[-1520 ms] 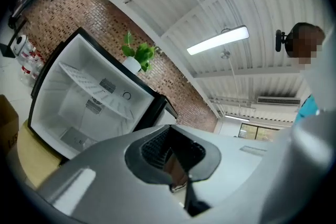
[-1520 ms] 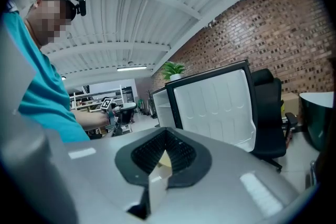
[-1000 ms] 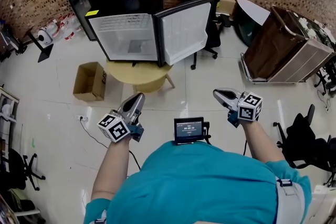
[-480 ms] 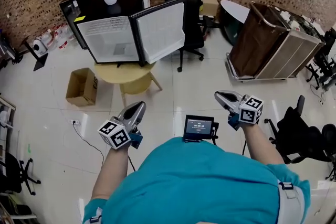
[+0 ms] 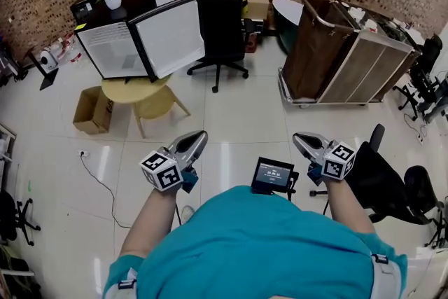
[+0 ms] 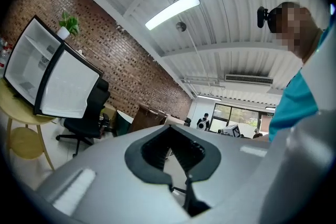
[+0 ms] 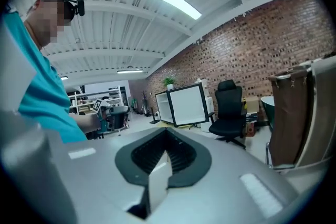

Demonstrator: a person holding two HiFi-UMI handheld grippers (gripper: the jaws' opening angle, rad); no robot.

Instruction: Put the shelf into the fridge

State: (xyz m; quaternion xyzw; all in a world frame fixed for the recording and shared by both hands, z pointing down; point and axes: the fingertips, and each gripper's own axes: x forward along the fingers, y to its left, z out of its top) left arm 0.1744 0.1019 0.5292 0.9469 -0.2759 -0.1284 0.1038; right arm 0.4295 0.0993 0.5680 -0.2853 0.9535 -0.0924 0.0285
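Note:
A small fridge (image 5: 112,49) stands on a round yellow table (image 5: 136,89) at the far left, its white door (image 5: 171,35) swung open; the inside is white and too far off to make out. No loose shelf shows in any view. My left gripper (image 5: 194,141) and right gripper (image 5: 301,141) hover low in front of the person's body, several steps from the fridge. Both are shut and hold nothing. The left gripper view has the fridge (image 6: 29,68) at its left edge beyond the shut left gripper (image 6: 178,165). The right gripper view shows the fridge (image 7: 184,104) far off past the right gripper (image 7: 160,165).
A black office chair (image 5: 219,10) stands right of the fridge door, a brown wheeled cart (image 5: 329,49) farther right. A cardboard box (image 5: 92,108) lies on the tiled floor beside the table. Another dark chair (image 5: 392,185) is close on my right. A small screen (image 5: 274,175) hangs at the person's chest.
The head view has swung right: the fridge, table and box slid toward the upper left and look farther away, and the cart came to the centre right. Both grippers stayed shut and empty.

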